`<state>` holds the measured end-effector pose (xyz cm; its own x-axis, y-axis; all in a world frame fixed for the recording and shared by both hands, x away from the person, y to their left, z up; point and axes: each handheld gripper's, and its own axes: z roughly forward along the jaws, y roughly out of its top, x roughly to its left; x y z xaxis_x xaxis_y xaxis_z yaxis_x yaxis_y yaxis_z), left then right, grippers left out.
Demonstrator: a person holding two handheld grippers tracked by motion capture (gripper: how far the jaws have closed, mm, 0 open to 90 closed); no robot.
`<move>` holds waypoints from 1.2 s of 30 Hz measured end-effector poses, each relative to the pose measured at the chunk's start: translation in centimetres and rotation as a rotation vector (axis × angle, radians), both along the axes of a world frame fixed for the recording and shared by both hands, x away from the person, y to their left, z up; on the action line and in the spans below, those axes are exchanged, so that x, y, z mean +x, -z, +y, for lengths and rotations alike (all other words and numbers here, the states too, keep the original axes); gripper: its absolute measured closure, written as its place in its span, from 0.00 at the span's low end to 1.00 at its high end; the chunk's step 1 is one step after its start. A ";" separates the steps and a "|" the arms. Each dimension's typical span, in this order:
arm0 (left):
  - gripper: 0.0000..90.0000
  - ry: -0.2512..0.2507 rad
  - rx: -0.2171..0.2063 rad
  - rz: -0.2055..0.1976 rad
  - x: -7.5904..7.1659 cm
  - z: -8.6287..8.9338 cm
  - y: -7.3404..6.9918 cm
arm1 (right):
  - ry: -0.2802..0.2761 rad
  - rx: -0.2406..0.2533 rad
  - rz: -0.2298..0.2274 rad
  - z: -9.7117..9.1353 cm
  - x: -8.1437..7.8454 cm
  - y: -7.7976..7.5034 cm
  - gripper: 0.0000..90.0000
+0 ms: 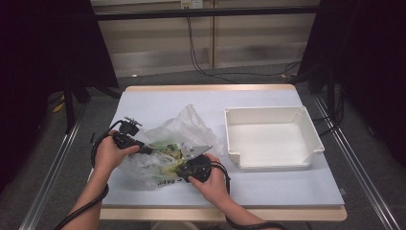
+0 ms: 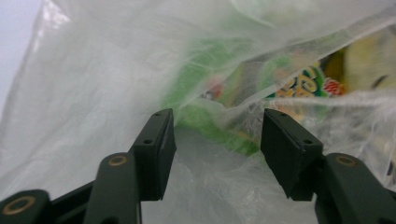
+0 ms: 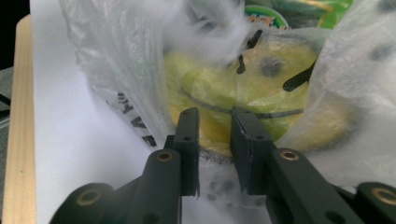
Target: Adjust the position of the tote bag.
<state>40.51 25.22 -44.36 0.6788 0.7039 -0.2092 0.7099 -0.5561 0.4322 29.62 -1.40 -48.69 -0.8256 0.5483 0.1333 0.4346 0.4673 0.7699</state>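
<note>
Left gripper (image 1: 149, 150): jaws spread against bag (image 1: 184, 127), at table (image 1: 287, 189) centre. Right gripper (image 1: 184, 167), 5 o'clock of bag: jaws narrow, film between, grip unclear. Step: opening bag. Next: pull film apart, reach packets (image 2: 299, 81).

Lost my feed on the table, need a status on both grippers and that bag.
Left gripper open, fingers against clear plastic bag. Right gripper narrow on bag film. Yellow item inside. White bin empty, apart.

High view overhead, both tongs views close, sharing plastic bag (image 1: 163, 143)
</note>
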 end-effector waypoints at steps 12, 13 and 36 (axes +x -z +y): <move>0.97 -0.051 -0.014 0.017 0.1 1.3 0.3 | 0.001 -0.034 -0.016 0.3 0.0 0.2 0.78; 0.97 -0.048 -0.007 0.012 0.1 1.4 0.4 | 0.008 -0.039 -0.021 0.4 0.0 0.2 0.80; 1.00 -0.136 -0.020 -0.052 2.4 1.3 0.9 | 0.022 -0.064 0.024 -0.6 1.1 -0.2 1.00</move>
<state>42.90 26.55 -45.23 0.5880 0.7860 -0.1911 0.7542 -0.4473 0.4808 30.77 -2.04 -48.51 -0.8103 0.5742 0.1175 0.4635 0.5052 0.7280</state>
